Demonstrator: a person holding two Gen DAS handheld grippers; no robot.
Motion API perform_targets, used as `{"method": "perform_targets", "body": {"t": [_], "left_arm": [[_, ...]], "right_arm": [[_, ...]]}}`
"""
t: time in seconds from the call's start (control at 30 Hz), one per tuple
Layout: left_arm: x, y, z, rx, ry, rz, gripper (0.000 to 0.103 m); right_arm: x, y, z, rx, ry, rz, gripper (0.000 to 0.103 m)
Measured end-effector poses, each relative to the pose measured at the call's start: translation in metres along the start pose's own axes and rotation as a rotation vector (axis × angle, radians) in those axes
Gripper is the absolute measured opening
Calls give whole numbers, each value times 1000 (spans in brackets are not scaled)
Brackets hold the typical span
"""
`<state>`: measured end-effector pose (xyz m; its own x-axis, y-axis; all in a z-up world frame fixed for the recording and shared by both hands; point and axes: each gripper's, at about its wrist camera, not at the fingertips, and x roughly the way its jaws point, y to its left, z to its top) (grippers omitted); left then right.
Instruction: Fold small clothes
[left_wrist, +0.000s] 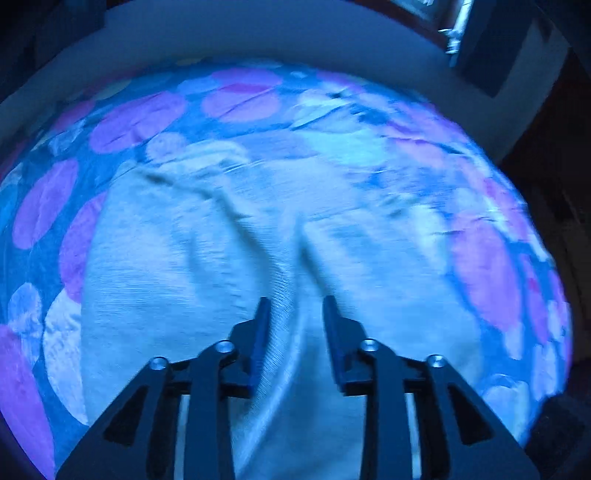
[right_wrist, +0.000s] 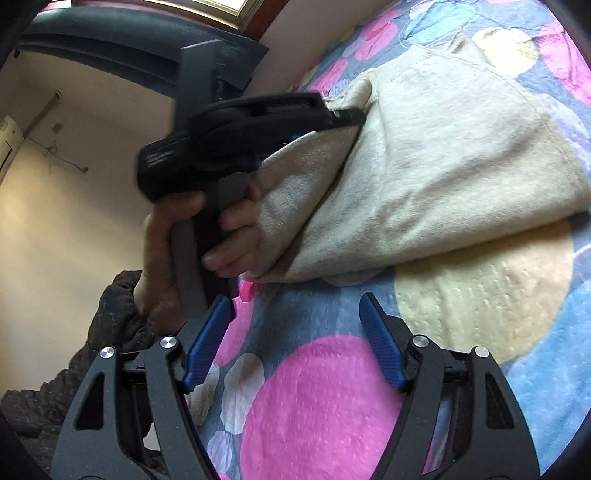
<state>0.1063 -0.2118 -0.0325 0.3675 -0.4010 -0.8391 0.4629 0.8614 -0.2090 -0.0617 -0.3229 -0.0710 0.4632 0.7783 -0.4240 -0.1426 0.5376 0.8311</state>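
In the left wrist view we are looking down over the left gripper (left_wrist: 295, 306), whose jaws are standing apart with a ridge of the cream garment (left_wrist: 207, 266) rising between them; the cloth is lying close against the inner face of the left-hand finger, but we are not seeing the pads pressing on it from both sides, so the fabric is sitting loose in the gap. The garment is spreading out under and ahead of the gripper, wrinkled, and it is lying on the spotted bedspread (left_wrist: 140, 118) (the whole view is tinted blue and smeared, so fine detail is not showing). In the right wrist view we are seeing the right gripper (right_wrist: 295, 306) hovering over the bedspread (right_wrist: 321, 398) with its blue-padded jaws standing wide apart and nothing between them; only pink, yellow and blue patches of the cover are showing in the gap. Ahead of it the garment (right_wrist: 461, 166) is lying bunched and partly folded on the bedspread, apart from the right gripper. A hand (right_wrist: 229, 229) is gripping the handle of the left gripper (right_wrist: 347, 116), whose tip is lying at the garment's upper edge, and a fold of cloth is draping beside the fingers of that hand.
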Motion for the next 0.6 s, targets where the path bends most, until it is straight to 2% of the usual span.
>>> {"method": "perform_targets", "body": {"t": [0.03, 0.1, 0.13, 0.27, 0.4, 0.53, 0.6], "left_arm": [[-8, -3, 0, 1, -13, -16, 48], [-29, -8, -2, 7, -64, -70, 68], [-46, -8, -5, 19, -110, -87, 72], [-90, 6, -20, 41, -260, -42, 84], [-105, 52, -42, -24, -349, 45, 85], [-96, 98, -64, -108, -366, 113, 85], [-89, 116, -73, -151, -367, 107, 85]], "right_arm": [[-1, -1, 0, 3, -1, 4, 72], [-4, -1, 0, 11, -2, 9, 72], [-5, -2, 1, 13, -4, 9, 72], [-16, -5, 5, 36, -18, 24, 72], [-31, -8, 14, 65, -53, 52, 72], [-33, -9, 30, 76, -71, 44, 72], [-28, -8, 41, 76, -67, 53, 72]]}}
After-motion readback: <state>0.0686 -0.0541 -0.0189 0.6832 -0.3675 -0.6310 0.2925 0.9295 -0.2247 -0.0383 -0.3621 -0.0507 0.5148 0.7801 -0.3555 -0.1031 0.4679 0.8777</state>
